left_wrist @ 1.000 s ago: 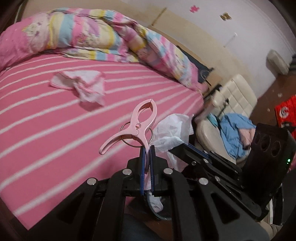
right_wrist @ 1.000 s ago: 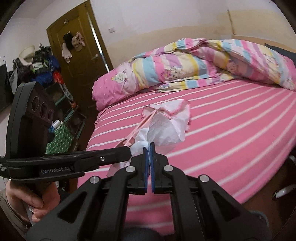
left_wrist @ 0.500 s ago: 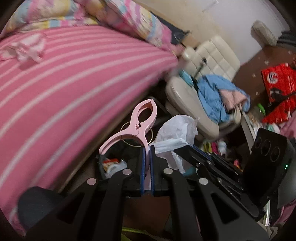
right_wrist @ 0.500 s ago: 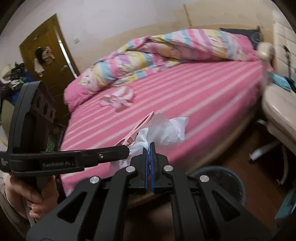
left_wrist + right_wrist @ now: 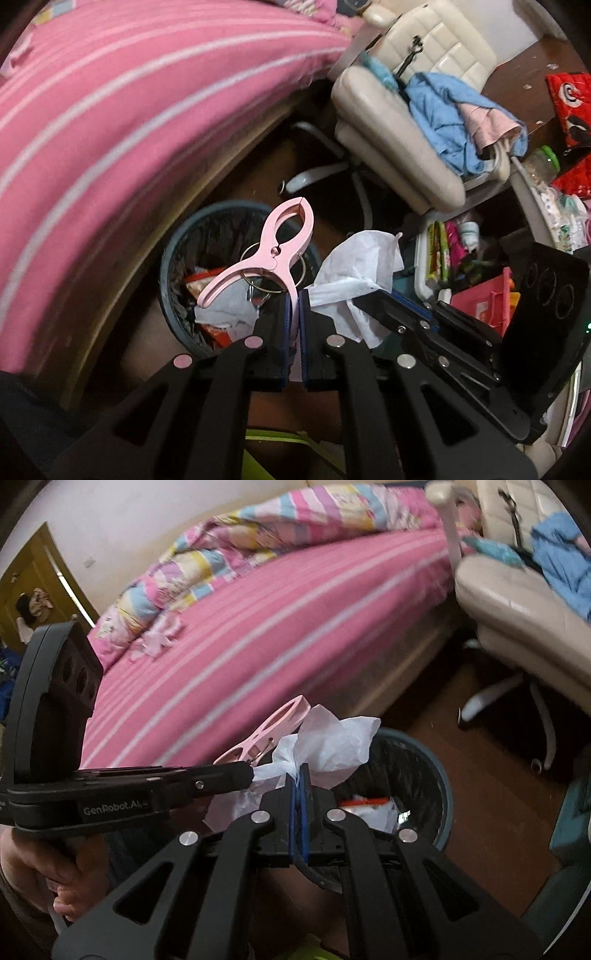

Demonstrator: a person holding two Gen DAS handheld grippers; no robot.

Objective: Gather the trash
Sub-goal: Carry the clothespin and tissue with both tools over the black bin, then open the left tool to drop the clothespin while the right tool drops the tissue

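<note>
My left gripper (image 5: pixel 294 295) is shut on one handle of a pink plastic clothes clamp (image 5: pixel 275 251) and holds it above a round dark bin (image 5: pixel 173 251) lined with a black bag and holding wrappers and paper. My right gripper (image 5: pixel 299 771) is shut on a crumpled white tissue (image 5: pixel 332 746), held just left of the bin (image 5: pixel 439 775) rim. In the left wrist view the tissue (image 5: pixel 358 266) and right gripper sit just right of the clamp. The clamp (image 5: pixel 273 727) also shows in the right wrist view.
A bed with a pink striped sheet (image 5: pixel 110 110) rises left of the bin. A cream office chair (image 5: pixel 399 129) with blue clothes (image 5: pixel 443 110) stands beyond it. A cluttered shelf (image 5: pixel 461 254) sits to the right. A small pink-white cloth (image 5: pixel 159 638) lies on the bed.
Both grippers have swung off the bed and down to the floor side, carrying the clamp and the tissue. The bin has come into view beneath them.
</note>
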